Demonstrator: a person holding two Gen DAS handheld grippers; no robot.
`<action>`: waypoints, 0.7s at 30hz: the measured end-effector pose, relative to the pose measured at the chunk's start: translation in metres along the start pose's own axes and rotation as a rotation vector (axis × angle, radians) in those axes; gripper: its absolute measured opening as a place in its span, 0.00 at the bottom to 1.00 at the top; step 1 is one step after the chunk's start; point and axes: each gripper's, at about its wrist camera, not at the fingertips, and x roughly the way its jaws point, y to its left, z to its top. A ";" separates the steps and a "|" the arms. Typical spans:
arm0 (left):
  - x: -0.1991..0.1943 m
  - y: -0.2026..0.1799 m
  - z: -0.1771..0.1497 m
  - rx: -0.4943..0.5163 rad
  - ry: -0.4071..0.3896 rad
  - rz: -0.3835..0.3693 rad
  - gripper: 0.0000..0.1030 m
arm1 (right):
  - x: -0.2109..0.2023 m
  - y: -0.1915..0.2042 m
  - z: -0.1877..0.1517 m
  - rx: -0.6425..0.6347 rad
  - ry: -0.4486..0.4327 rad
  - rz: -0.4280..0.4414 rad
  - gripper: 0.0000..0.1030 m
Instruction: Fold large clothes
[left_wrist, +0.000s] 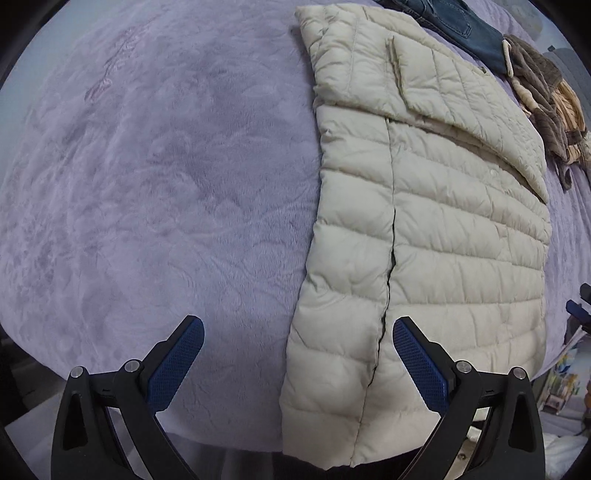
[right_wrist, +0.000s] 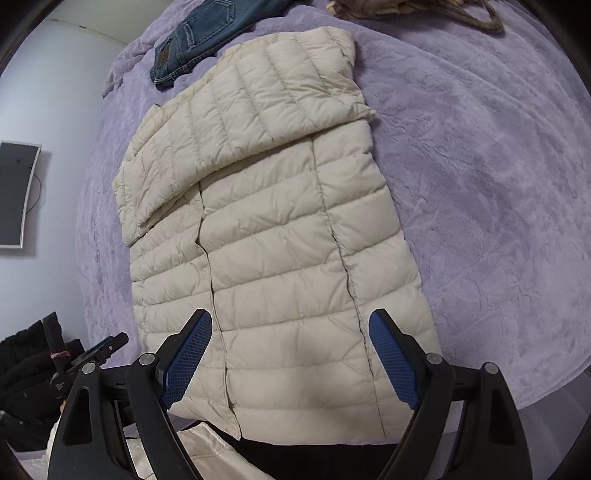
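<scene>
So the cream puffer jacket (right_wrist: 273, 236) is lying flat on the bed, on a fuzzy lavender blanket (left_wrist: 147, 184), with its sides folded in and one sleeve laid across the top part. Its hem sits right at the near edge of the bed. Left gripper (left_wrist: 297, 365) hovers over the jacket's left edge, jaws spread wide, nothing in them. Right gripper (right_wrist: 290, 363) is over the hem, jaws spread too, gripping nothing. At the far end there's a pair of jeans (right_wrist: 199, 37) and a brown knit thing (left_wrist: 543, 99) beside them.
</scene>
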 end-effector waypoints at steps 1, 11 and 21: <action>0.004 0.003 -0.004 -0.007 0.019 -0.029 0.99 | 0.000 -0.008 -0.002 0.023 0.003 -0.004 0.86; 0.041 0.019 -0.034 -0.056 0.176 -0.277 0.99 | -0.001 -0.113 -0.031 0.331 0.004 0.001 0.86; 0.049 0.011 -0.048 -0.094 0.253 -0.482 0.99 | 0.052 -0.127 -0.076 0.467 0.135 0.332 0.87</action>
